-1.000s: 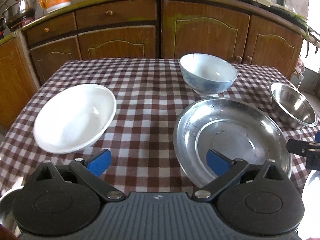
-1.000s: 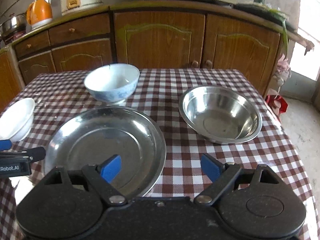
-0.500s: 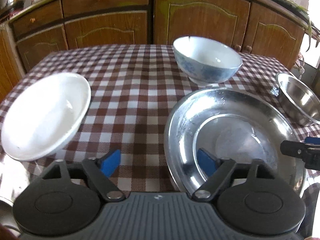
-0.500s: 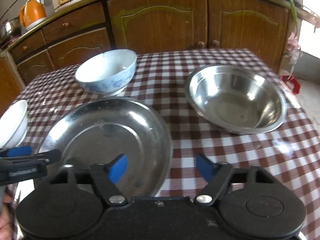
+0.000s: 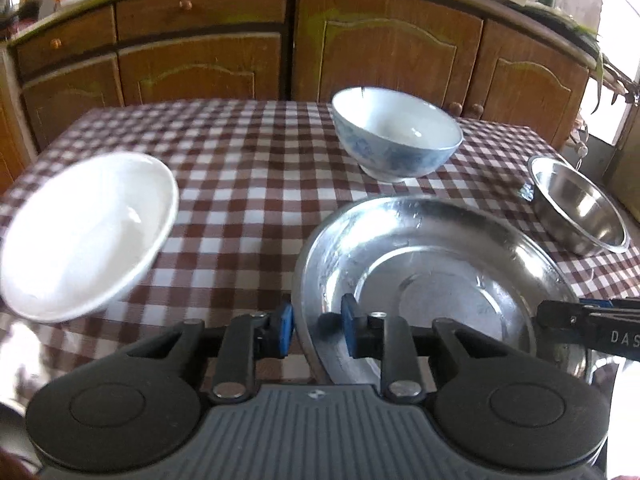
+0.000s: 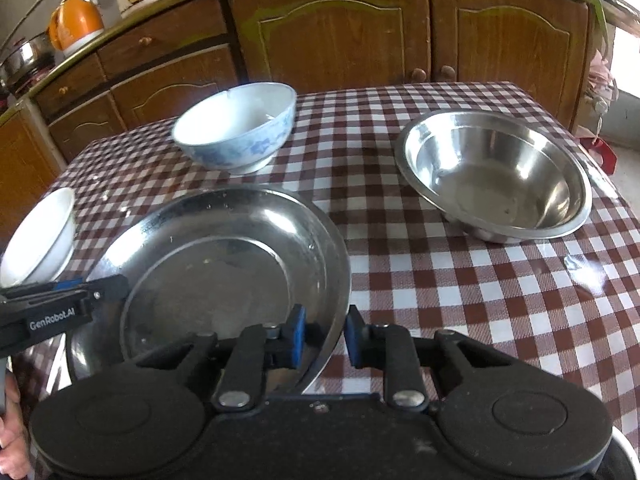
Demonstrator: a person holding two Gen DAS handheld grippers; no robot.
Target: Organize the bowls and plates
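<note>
Left wrist view: you have both grippers on the steel plate, one at each side of its near rim, on the checked table. Your left gripper has just been closing its jaws, and they now stand narrow with the plate's rim between the blue pads; the pads look to be on the metal. From the right wrist view, your right gripper has likewise just been closing, narrow, with the rim of the same plate between its pads. Nothing is stacked yet, as far as these views show. The white bowl sits alone at the left side of the table, well apart from the plate. The blue bowl stands just beyond the plate's far rim. The steel bowl rests by itself to the right. You appear to be at the first step, with a two-handed grasp taken on the plate and no lift to be seen. All the sorting seems left: the plate to be placed, and the three bowls to be gathered or nested.
</note>
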